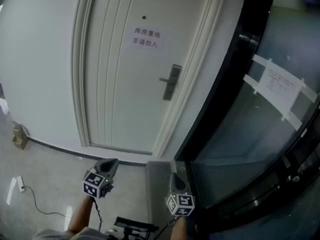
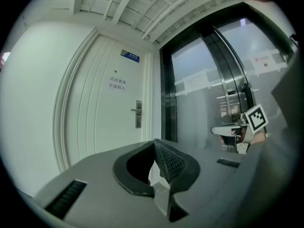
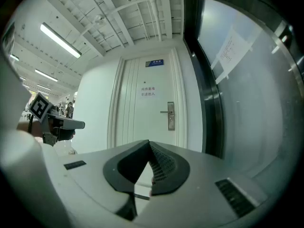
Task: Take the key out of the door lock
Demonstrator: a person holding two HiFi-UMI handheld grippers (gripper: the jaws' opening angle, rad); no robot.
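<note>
In the head view the left gripper (image 1: 112,163) and the right gripper (image 1: 173,175) are held low, at about 6 o'clock in the frame. Both point toward the white door (image 1: 120,94) and stand well apart from it. The lock plate (image 1: 171,81) with its lever sits on the door's right edge, at about 12 o'clock from the right gripper and 1 o'clock from the left. It shows as a small grey upright strip, and the key cannot be made out at this size. A paper notice (image 1: 146,38) is stuck on the door above it, and a glass wall (image 1: 260,144) runs off toward 3 o'clock. In the left gripper view the left gripper (image 2: 155,144) has its jaws together at the tips, with nothing between them and touching nothing. The lock plate (image 2: 138,114) is far off at 12 o'clock, and the right gripper (image 2: 235,129) hangs at 3 o'clock. In the right gripper view the right gripper (image 3: 149,144) is likewise closed and empty. The lock plate (image 3: 170,116) lies at about 1 o'clock from its tips and is too small to show a key.
</note>
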